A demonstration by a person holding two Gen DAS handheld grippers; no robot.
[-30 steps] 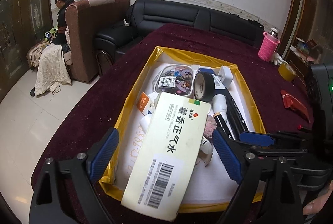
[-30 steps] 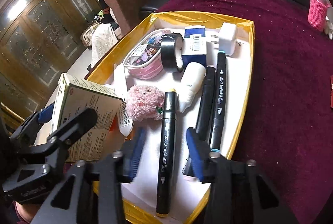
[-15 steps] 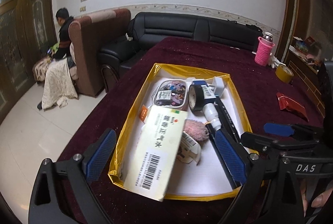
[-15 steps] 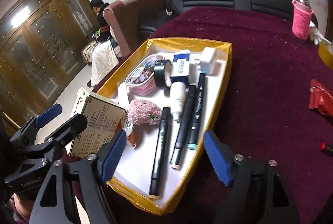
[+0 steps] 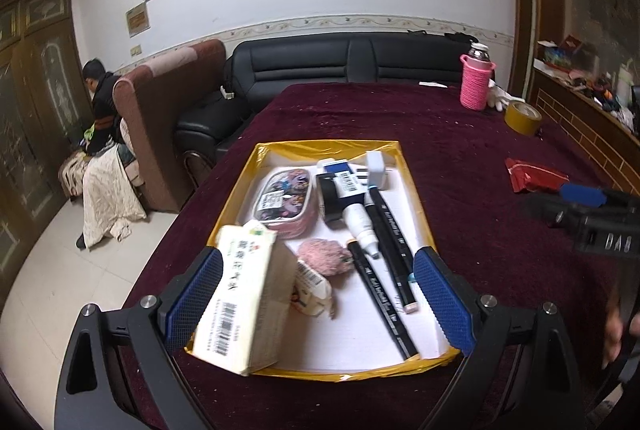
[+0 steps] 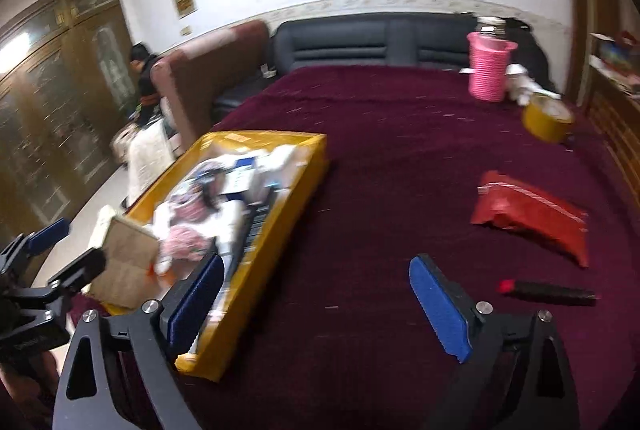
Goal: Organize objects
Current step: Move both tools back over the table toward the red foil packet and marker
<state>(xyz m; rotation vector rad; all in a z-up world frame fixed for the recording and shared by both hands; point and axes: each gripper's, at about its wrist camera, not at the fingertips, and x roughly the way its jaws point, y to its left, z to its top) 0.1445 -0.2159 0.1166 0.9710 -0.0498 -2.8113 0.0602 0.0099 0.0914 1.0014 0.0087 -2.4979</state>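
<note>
A yellow-rimmed tray [image 5: 416,198] on the maroon tablecloth holds a cream medicine box [image 5: 240,298], a pink case [image 5: 282,200], black tape [image 5: 330,198], a white bottle [image 5: 362,226], black markers [image 5: 390,230] and a pink fluffy ball [image 5: 326,256]. My left gripper [image 5: 316,306] is open and empty above the tray's near end; the box leans at the tray's near left corner. My right gripper [image 6: 316,306] is open and empty over bare cloth right of the tray [image 6: 280,206]. A red packet [image 6: 532,214] and a black stick with a red tip [image 6: 548,292] lie to its right.
A pink-sleeved bottle [image 5: 476,86], a white glove and a yellow tape roll [image 5: 522,118] stand at the table's far right. A black sofa [image 5: 344,66] and a brown armchair with a seated person [image 5: 100,102] lie beyond. A wooden cabinet runs along the right.
Both grippers have pulled back and risen from the tray. The right gripper opened wider and swung right over bare cloth. The medicine box has settled at the tray's near left corner.
</note>
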